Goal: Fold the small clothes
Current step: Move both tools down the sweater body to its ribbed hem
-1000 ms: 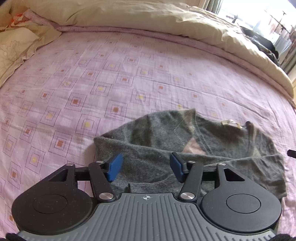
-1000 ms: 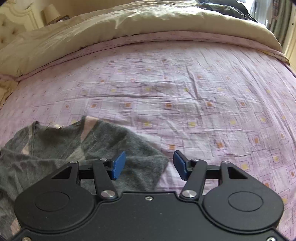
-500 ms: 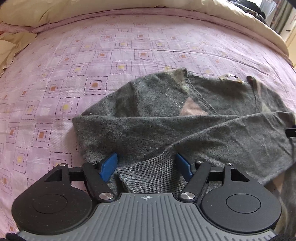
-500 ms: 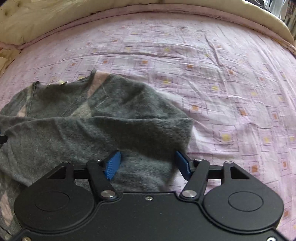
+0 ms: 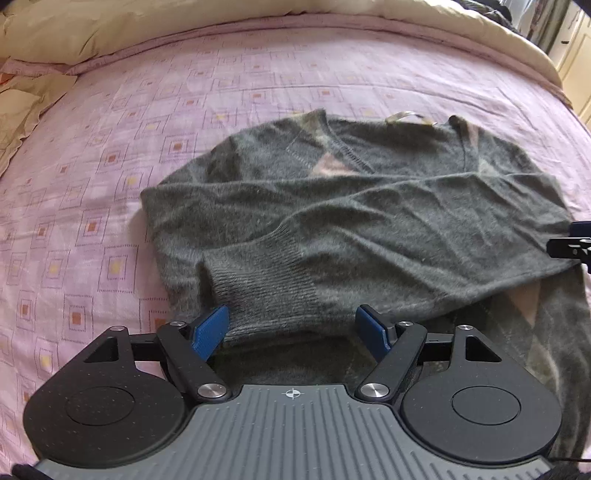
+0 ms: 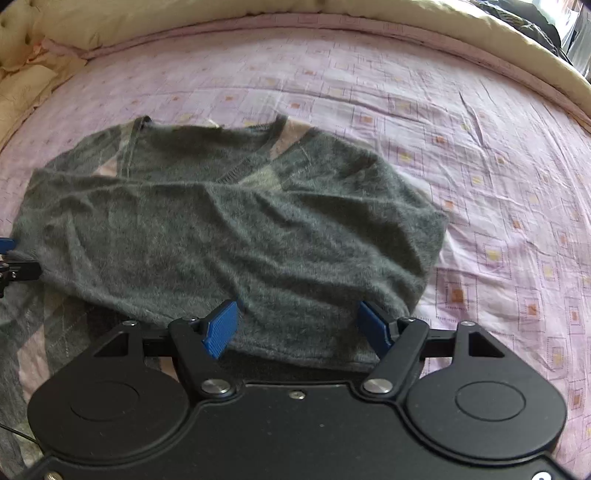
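A dark grey knitted sweater [image 5: 369, 221] with pale pink diamonds lies flat on the bed, both sleeves folded across its chest. In the left wrist view a ribbed cuff [image 5: 258, 284] lies just ahead of my left gripper [image 5: 293, 330]. Its jaws are opening, and the blue pads [image 5: 210, 330] stand clear of the knit. In the right wrist view the same sweater [image 6: 240, 236] spreads ahead of my right gripper [image 6: 299, 326]. Those jaws are opening too, above the folded sleeve's edge, pressing on nothing. The tip of the right gripper [image 5: 570, 245] shows at the left view's right edge.
A pink bedsheet [image 5: 184, 92] with a square pattern covers the bed. A cream duvet [image 6: 221, 22] is bunched along the far side, and a pillow [image 5: 14, 110] lies far left. Dark clothes [image 6: 532, 22] sit at the far right corner.
Both grippers have drawn back toward the sweater's lower part, so more of it shows ahead of them. Their jaws have widened. The sleeves lie folded across the chest, released.
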